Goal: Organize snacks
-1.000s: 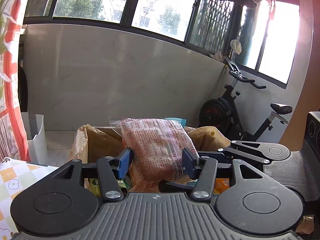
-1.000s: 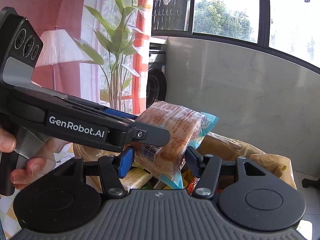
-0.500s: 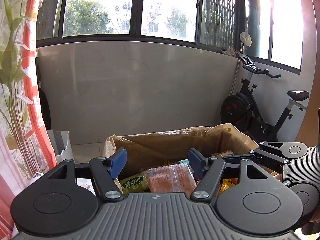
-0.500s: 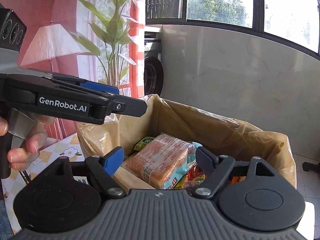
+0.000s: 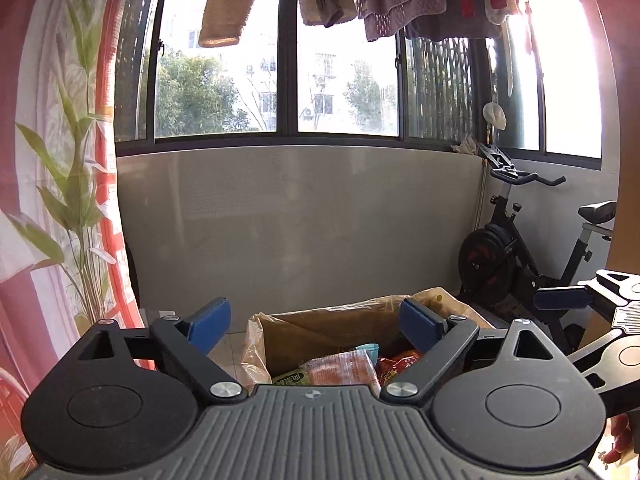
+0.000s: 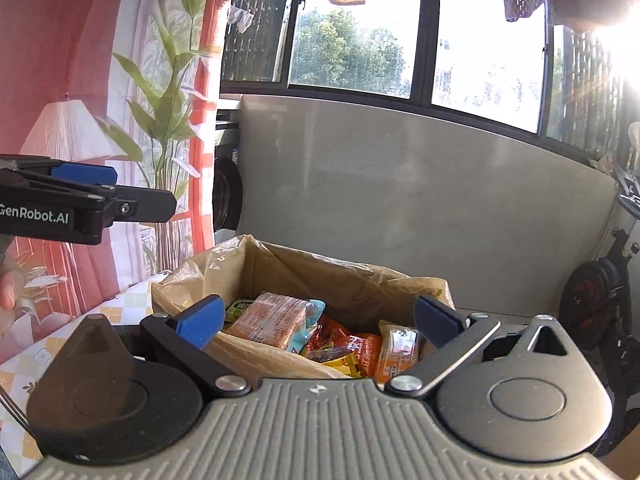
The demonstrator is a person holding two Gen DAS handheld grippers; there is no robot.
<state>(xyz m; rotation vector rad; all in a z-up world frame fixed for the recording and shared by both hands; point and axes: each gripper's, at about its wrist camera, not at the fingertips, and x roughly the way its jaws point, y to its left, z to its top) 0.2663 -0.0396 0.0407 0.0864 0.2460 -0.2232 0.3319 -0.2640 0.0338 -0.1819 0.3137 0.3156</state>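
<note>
White lettering "GenRobot.AI" stands on the black side of the left gripper [image 6: 86, 184], seen from the right wrist. Print on the snack packets [image 6: 276, 320] is too small to read.

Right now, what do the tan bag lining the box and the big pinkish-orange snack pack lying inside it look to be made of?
The tan bag liner looks like thin plastic film: translucent, crinkled, glossy where light hits. The pinkish-orange snack pack appears to be clear shiny plastic wrap with print over smaller pieces, judging by its sheen; I cannot tell for sure.
</note>
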